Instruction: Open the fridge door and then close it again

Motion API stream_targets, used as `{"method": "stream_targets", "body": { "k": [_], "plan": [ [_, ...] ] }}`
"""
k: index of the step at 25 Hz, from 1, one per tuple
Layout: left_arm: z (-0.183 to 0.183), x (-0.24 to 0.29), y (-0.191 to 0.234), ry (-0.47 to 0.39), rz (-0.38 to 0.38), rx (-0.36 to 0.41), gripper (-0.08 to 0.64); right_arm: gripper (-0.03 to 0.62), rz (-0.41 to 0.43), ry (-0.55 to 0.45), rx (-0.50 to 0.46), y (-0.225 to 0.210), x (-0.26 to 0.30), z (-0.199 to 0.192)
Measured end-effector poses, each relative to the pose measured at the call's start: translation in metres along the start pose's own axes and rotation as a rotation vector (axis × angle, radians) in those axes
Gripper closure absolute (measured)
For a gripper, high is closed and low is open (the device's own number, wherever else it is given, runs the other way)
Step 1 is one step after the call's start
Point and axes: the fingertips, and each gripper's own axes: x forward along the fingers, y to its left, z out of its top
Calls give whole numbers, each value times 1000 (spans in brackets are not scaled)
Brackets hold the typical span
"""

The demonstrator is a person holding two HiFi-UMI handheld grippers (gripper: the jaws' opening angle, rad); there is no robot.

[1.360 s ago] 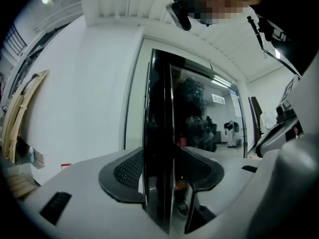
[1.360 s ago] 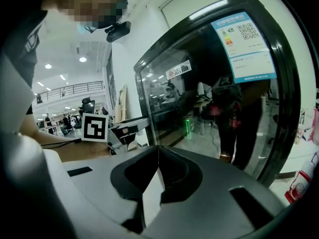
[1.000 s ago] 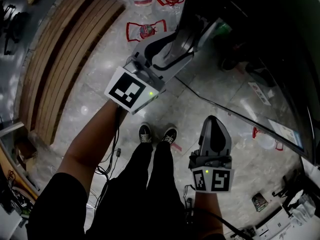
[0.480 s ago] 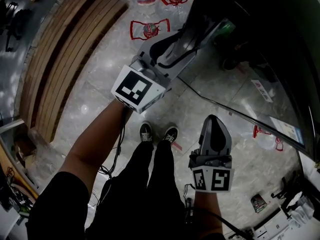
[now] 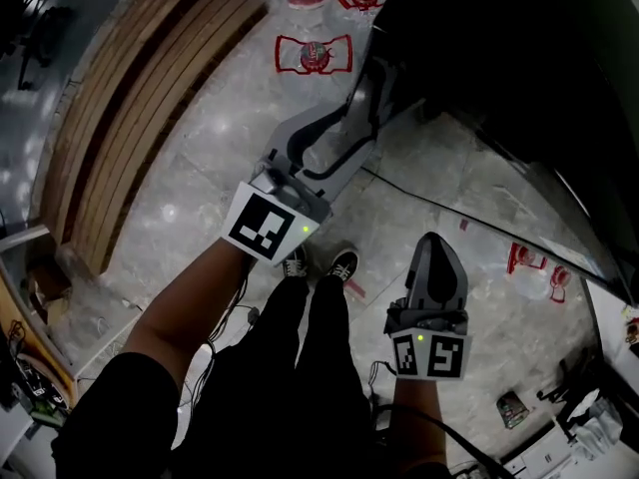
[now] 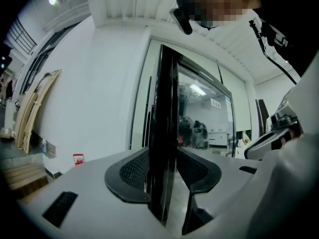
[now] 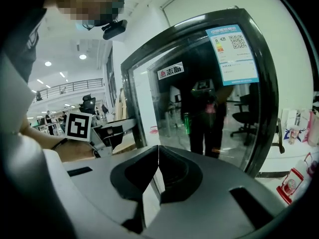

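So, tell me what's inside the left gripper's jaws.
The fridge door's black edge, both pads against it; the left gripper's jaws have just been closing. How deep the edge reaches is covered by the gripper's body.

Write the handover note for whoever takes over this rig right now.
Left gripper: jaws have just been closing, and the pads are on the free edge of the fridge door, which stands between them.
Right gripper: shut, empty, held clear and facing the door.
Door: looks partway open.
Done: edge gripped, opening begun.
Left: finish opening the door, then swing it closed and let go.
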Motion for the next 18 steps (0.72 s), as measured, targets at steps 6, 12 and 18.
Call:
{"method": "stream_targets", "body": {
  "k": [6, 12, 18],
  "plan": [
    [-5, -57, -31, 28, 76, -24, 402, 577, 10, 30, -14, 14, -33, -13],
    [-6, -110, -67, 59, 65, -62, 442, 577, 52, 56, -25, 39, -66, -20],
    [-7, -142, -99, 84, -41, -34, 467, 577, 66, 81, -34, 50, -90, -21]
  ]
}}
